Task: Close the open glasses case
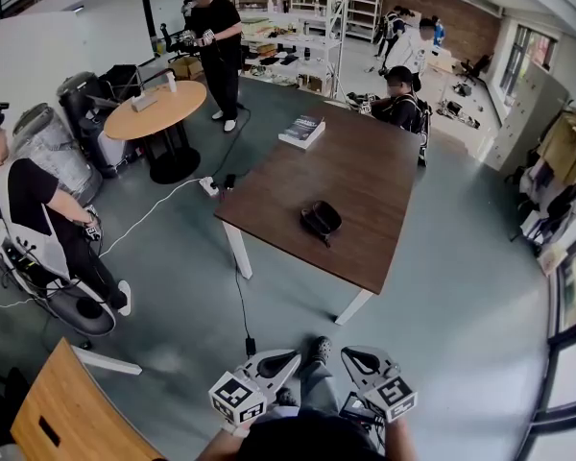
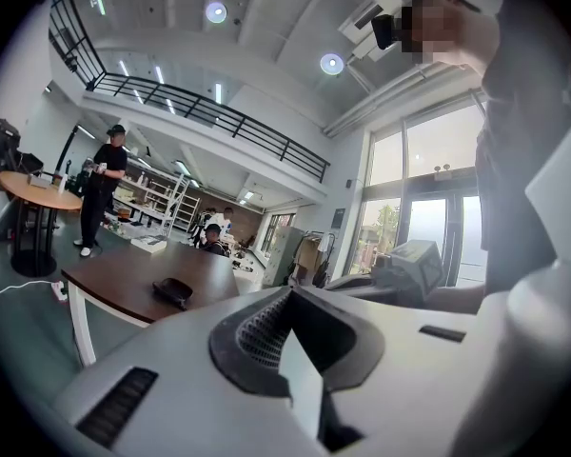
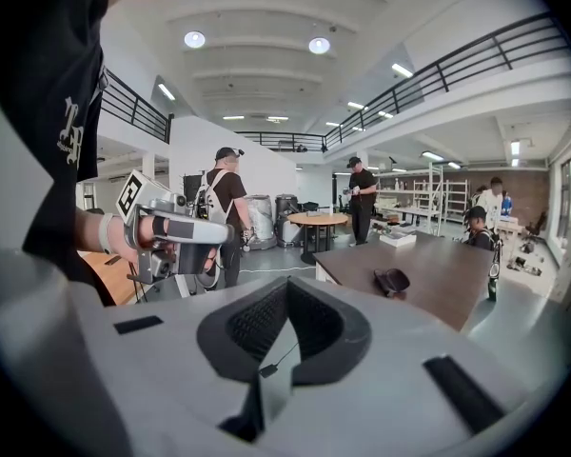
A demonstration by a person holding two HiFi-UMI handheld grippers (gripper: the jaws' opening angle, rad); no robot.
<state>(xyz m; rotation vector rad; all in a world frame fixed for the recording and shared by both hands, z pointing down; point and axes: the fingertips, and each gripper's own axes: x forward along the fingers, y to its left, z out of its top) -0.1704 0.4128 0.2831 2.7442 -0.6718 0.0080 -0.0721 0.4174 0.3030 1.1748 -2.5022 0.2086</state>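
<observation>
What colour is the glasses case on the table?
Black. The glasses case shows best in the head view, on the dark brown table.

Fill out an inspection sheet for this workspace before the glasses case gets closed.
Surface: dark brown table on white legs.
Job's things: glasses case lies open near the table's near edge, untouched.
Clutter: book on the far corner.
Grippers: left gripper and right gripper held low by the person's body, short of the table; jaws of both together, nothing between.
Cables: white cable crosses the floor to a power strip; black cable trails down at the table's near side.
Surroundings: round wooden table, shelving, a standing person, a seated person.
</observation>
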